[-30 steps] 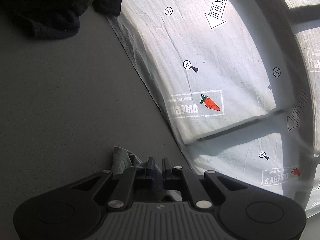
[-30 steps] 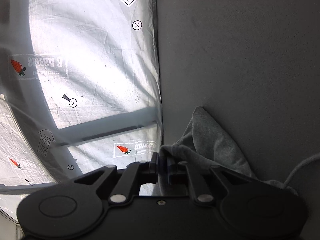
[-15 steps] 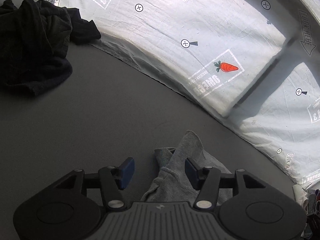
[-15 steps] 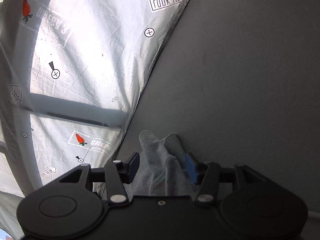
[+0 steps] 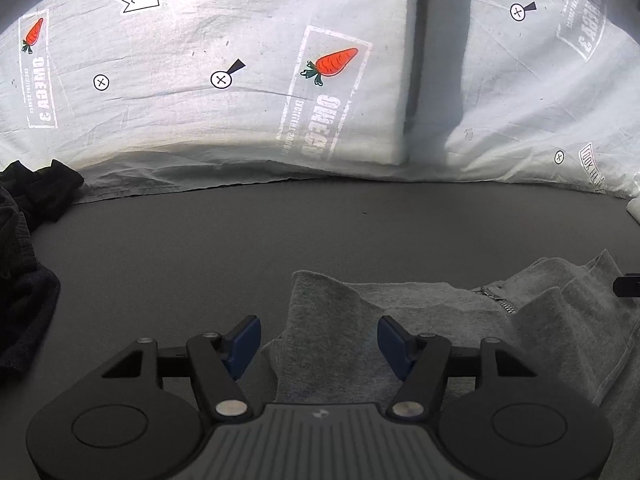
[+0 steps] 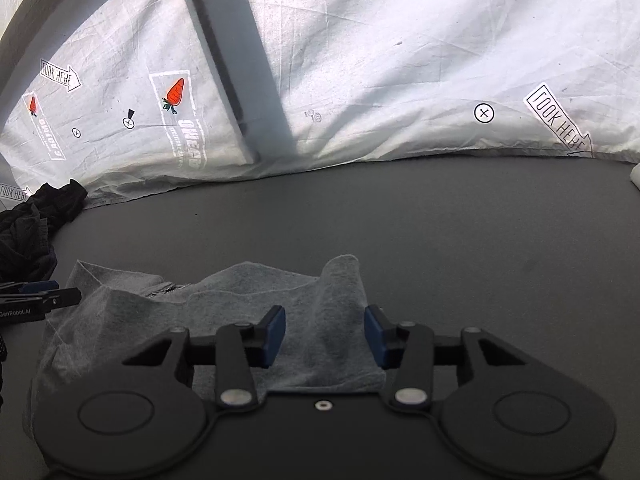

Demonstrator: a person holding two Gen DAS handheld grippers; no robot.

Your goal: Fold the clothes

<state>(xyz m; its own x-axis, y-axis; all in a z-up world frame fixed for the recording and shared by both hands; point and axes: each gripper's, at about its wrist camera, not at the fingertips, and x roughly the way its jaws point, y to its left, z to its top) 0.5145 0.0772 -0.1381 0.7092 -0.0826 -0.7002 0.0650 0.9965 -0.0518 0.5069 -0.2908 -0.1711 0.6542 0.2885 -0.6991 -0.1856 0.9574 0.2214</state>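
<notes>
A grey zip-up garment (image 5: 460, 320) lies on the dark grey table, its zipper (image 5: 498, 300) showing near the middle. My left gripper (image 5: 318, 344) stands open over the garment's left corner, blue pads wide apart and nothing pinched. In the right wrist view the same grey garment (image 6: 224, 300) spreads leftward, with a raised corner (image 6: 344, 276) between my right gripper's (image 6: 324, 336) open fingers. The left gripper's tip (image 6: 44, 300) shows at the far left edge of that view.
A heap of dark clothes (image 5: 24, 248) sits at the left of the table (image 5: 200, 248), also seen as dark clothes (image 6: 32, 220) in the right view. A white printed sheet (image 5: 280, 80) with carrots and arrows hangs behind the table's far edge.
Both grippers were shut on the grey garment a second ago, then opened and let it go. The garment now lies spread on the table and both views have swung level toward the sheet.
</notes>
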